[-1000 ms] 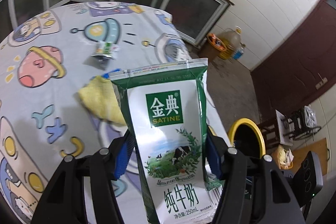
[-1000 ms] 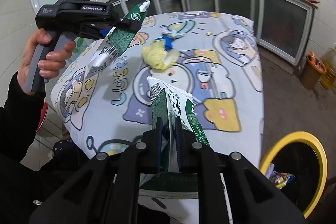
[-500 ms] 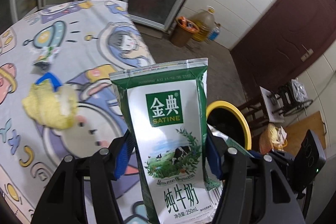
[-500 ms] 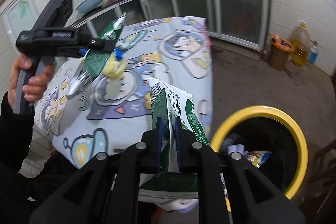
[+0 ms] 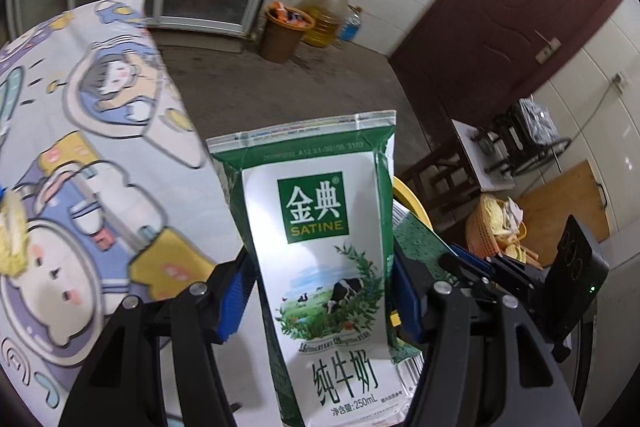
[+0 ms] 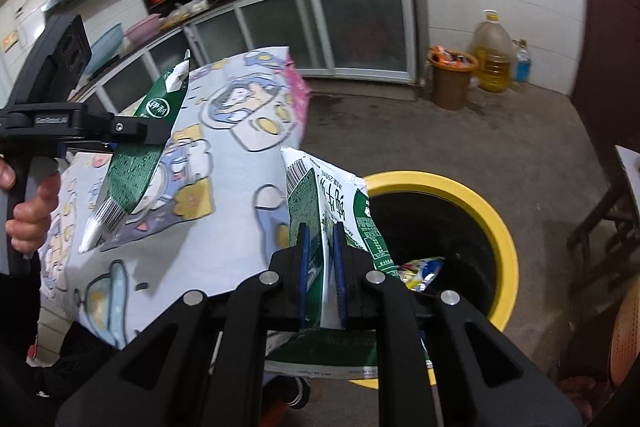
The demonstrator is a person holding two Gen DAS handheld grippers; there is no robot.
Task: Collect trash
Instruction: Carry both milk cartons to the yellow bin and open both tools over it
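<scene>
White tiled walls and a gray floor fill the room, with a cartoon cloth over the surface (image 5: 100, 187).

From the left wrist view, the left tool (image 5: 320, 291) is closed on a flat green and white milk pouch (image 5: 320, 251). Its blue pads (image 5: 234, 301) press the pouch from both sides, and the pouch stands up tall. Behind the pouch, a bit of the yellow bin (image 5: 412, 201) rim peeks out. A brown bucket (image 5: 284, 35) and an oil jug (image 5: 326, 13) stand far off by the wall.

From the right wrist view, the right tool (image 6: 320, 275) is shut tight on a second milk pouch (image 6: 332, 203), squeezed thin between its pads. The yellow bin (image 6: 492, 227) sits on the floor just beside the surface (image 6: 240, 155), and some trash lies inside. The right pouch hangs near the bin's rim. The left tool (image 6: 132, 131) holds its pouch up over the surface.

The step looks like carrying both pouches to the bin. Next, each tool should be over the dark hole, then open to let its pouch drop in.
</scene>
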